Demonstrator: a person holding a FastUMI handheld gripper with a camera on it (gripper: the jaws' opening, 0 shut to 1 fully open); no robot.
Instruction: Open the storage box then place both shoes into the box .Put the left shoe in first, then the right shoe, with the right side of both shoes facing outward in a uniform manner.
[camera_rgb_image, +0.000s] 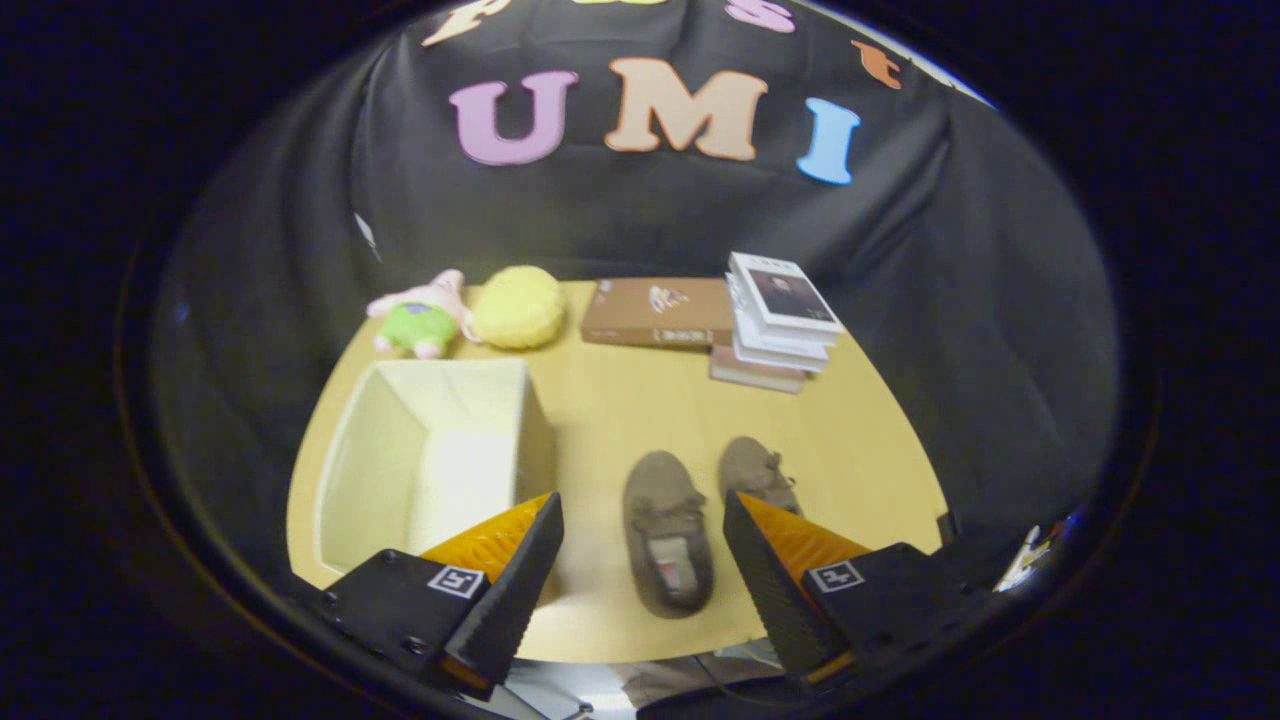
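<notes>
Gripper view: my fingers (640, 540) spread above the left shoe (667, 545); I risk snagging the right shoe (757, 472) beside it.

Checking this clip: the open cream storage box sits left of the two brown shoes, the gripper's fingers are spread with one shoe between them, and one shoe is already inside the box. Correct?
Not quite. In the gripper view the open cream storage box holds no shoe: both brown shoes lie on the wooden table, right of the box. The rest stands: the gripper is open, with the nearer shoe between its fingers.
</notes>
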